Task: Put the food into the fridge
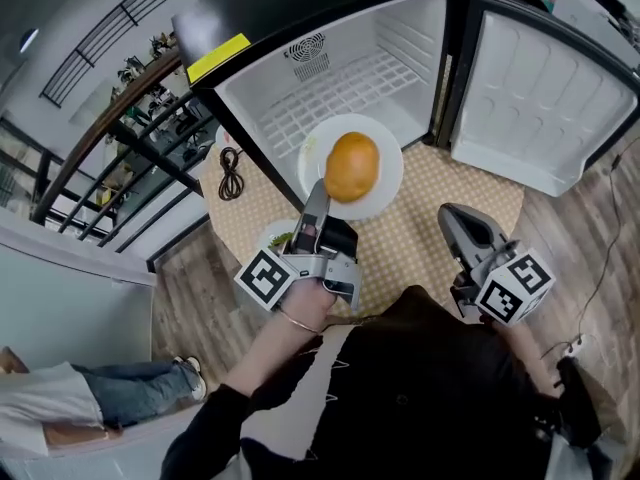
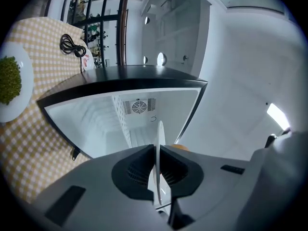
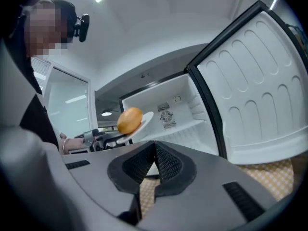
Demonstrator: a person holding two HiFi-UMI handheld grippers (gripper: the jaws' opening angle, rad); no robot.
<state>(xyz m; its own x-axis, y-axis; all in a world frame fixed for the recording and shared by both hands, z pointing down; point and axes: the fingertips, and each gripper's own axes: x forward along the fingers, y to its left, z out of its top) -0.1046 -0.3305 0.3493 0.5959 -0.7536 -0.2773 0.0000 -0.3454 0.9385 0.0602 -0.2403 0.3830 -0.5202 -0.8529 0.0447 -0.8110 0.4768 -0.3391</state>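
An orange bun (image 1: 352, 166) lies on a white plate (image 1: 385, 183) held up in front of the open fridge (image 1: 330, 88). My left gripper (image 1: 318, 196) is shut on the plate's near rim. In the left gripper view the plate (image 2: 157, 143) stands edge-on between the pads, in line with the fridge's white inside (image 2: 120, 124). My right gripper (image 1: 452, 218) hovers low at the right, shut and holding nothing. From the right gripper view, the bun (image 3: 130, 120) and plate (image 3: 146, 121) hang left of the fridge opening (image 3: 178, 114).
The fridge door (image 1: 540, 98) swings open to the right. A second plate with green food (image 1: 275, 236) sits on the checked tablecloth (image 1: 420, 238) under my left gripper. A coiled black cable (image 1: 231, 173) lies left of the fridge. Railings stand at the far left.
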